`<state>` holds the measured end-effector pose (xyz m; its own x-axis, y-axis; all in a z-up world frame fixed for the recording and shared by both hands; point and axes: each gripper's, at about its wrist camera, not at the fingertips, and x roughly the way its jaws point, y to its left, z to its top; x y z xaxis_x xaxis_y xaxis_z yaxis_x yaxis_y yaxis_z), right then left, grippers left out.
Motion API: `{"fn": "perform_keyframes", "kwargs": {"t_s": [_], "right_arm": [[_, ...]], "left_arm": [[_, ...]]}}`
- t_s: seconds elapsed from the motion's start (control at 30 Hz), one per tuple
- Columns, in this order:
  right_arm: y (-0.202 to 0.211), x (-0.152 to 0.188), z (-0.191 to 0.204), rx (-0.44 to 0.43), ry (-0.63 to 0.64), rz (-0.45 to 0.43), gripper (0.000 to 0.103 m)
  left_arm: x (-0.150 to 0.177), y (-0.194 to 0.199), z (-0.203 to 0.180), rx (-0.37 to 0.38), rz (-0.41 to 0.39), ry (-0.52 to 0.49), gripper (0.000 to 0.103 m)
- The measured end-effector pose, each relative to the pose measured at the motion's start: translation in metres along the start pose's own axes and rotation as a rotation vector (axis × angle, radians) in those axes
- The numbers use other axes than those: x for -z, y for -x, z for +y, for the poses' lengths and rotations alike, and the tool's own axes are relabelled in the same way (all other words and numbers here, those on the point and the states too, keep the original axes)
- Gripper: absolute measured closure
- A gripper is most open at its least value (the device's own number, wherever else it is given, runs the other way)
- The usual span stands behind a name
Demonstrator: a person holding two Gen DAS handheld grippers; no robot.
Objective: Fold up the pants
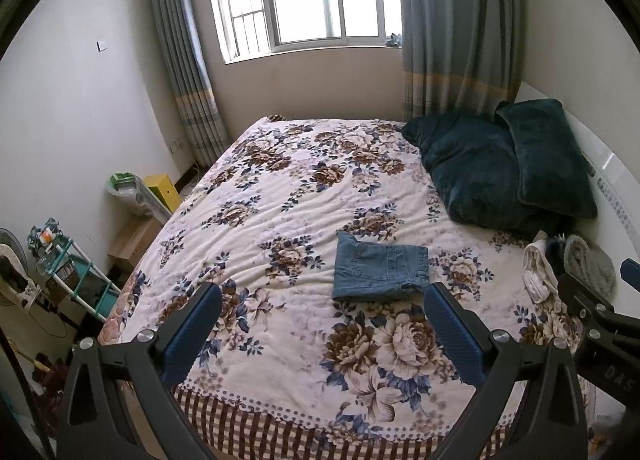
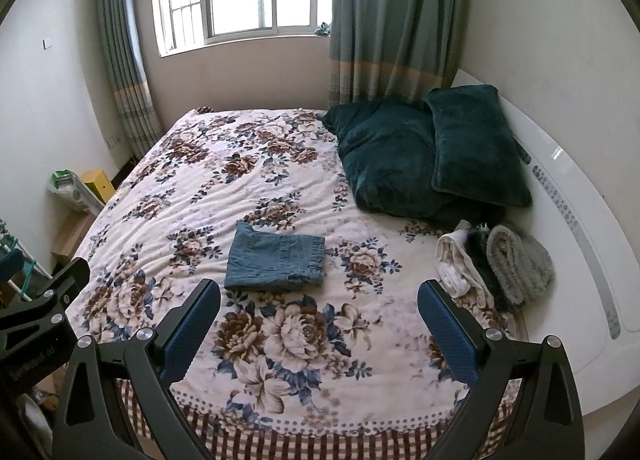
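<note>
Denim pants (image 1: 380, 274) lie folded into a compact rectangle mid-bed (image 1: 280, 195), at 12 o'clock from both tools. Left gripper (image 1: 322, 314) and right gripper (image 2: 318, 310) stand wide, empty. Judged soft, moderately heavy; grasp at folded edge.

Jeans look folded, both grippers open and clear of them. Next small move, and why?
Probably none on the jeans: they lie as a compact rectangle on the bedspread. Left gripper and right gripper are open and empty, so I'd hold both back.
</note>
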<state>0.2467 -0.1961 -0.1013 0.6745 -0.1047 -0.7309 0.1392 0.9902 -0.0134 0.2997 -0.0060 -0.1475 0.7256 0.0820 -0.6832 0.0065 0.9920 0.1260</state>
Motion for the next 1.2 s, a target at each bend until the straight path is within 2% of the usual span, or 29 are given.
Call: {"fn": "perform_keyframes", "kwargs": {"t_s": [1.2], "right_arm": [[0.002, 0.007, 0.0, 0.001, -0.008, -0.003, 0.002]], "left_arm": [[-0.007, 0.015, -0.009, -0.019, -0.03, 0.02, 0.0]]}}
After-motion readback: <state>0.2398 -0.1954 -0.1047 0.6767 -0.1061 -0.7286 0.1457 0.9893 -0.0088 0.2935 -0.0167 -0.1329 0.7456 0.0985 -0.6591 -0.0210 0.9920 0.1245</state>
